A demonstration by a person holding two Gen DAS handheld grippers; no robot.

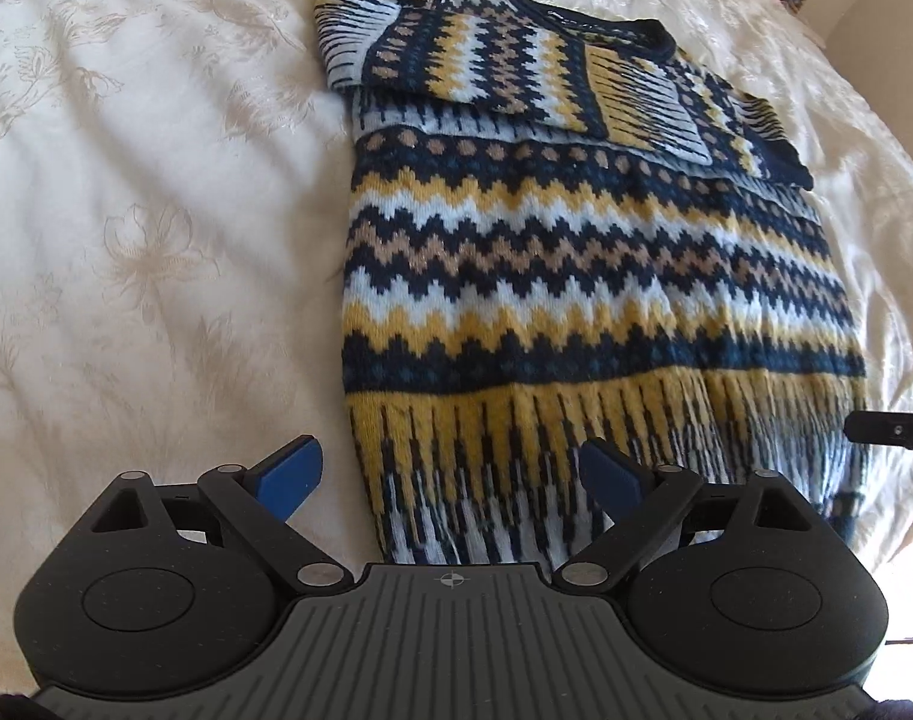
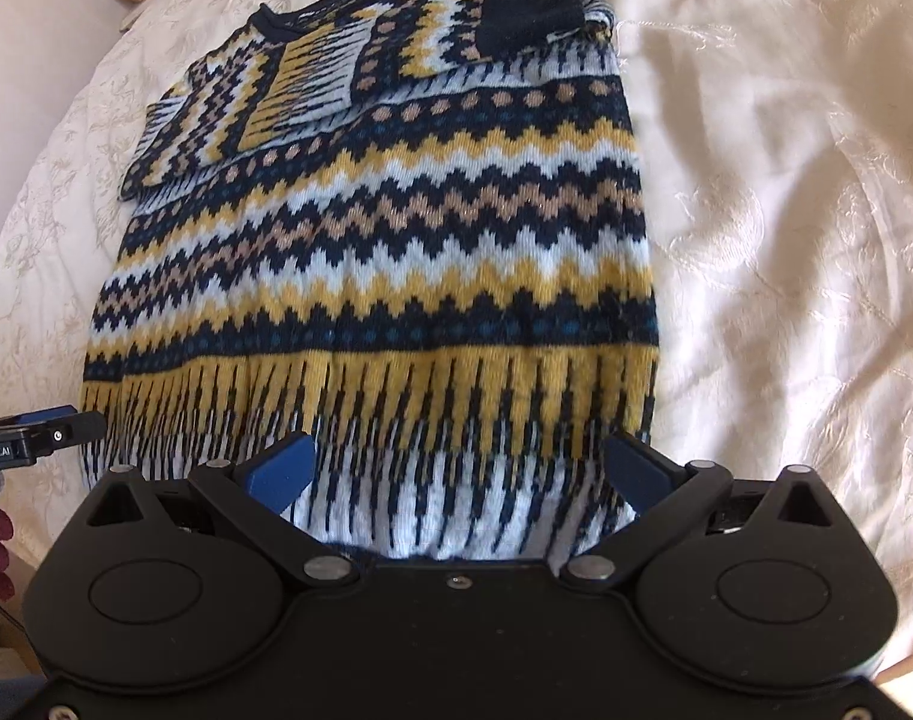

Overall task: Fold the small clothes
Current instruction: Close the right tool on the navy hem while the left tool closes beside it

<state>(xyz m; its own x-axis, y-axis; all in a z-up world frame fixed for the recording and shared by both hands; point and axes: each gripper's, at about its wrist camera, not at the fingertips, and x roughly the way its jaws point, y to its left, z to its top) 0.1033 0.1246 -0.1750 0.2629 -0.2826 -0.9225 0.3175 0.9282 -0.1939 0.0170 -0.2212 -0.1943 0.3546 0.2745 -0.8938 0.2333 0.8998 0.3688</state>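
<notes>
Between and ahead of both pairs of fingers lies the sweater (image 1: 576, 276), spread flat on the bedspread (image 1: 156, 228) with its sleeves folded across the chest. Left gripper (image 1: 453, 474) and right gripper (image 2: 456, 471) are spread wide, grasping nothing, over the hem, one near each bottom corner.

Left tool (image 1: 450, 474) spread wide, right tool (image 2: 456, 471) likewise — both empty, side by side
</notes>
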